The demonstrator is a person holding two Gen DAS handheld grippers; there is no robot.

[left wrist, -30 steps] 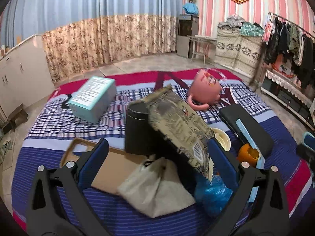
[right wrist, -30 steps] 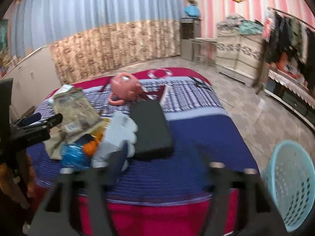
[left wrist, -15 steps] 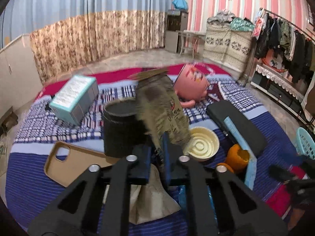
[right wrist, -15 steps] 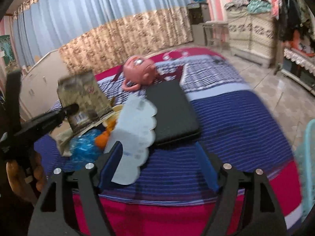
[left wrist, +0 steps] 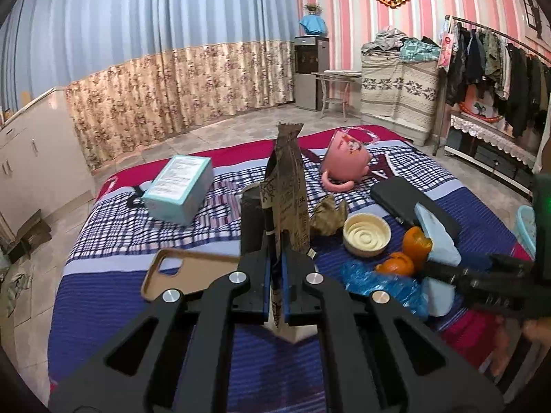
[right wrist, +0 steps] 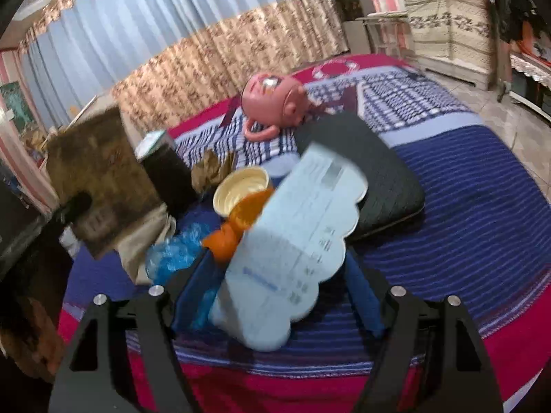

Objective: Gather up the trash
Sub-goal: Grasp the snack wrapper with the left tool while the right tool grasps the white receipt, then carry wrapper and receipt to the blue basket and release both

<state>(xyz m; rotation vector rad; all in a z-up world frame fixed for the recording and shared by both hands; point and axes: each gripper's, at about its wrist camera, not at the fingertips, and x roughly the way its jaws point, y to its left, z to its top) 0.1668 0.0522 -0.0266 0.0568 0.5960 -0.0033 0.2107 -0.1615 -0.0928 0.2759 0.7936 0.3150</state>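
1. We see the left tongs (left wrist: 275,275) clamped together on a brown printed snack wrapper (left wrist: 287,203), which stands edge-on, lifted above the bed (left wrist: 113,292).
2. The right tongs (right wrist: 275,296) are apart, their jaws opening, with a pale blue scalloped packet (right wrist: 296,241) between them; blur keeps us from telling whether the pads touch it.
3. Just left of that packet lie orange peels (left wrist: 406,251) and a crumpled blue plastic bag (left wrist: 382,285), near the bed's near edge.
4. A cream round lid (left wrist: 366,235) sits just beyond the peels, with a crumpled brown paper scrap (left wrist: 329,216) to its left.
5. Farther back we find a black cylinder (left wrist: 251,220), a teal box (left wrist: 179,189), a pink mug (left wrist: 346,165) on its side and a black flat case (left wrist: 403,199).
6. A tan phone case (left wrist: 182,272) lies at near left.
7. A pale blue basket (left wrist: 527,227) stands off the bed's right side.
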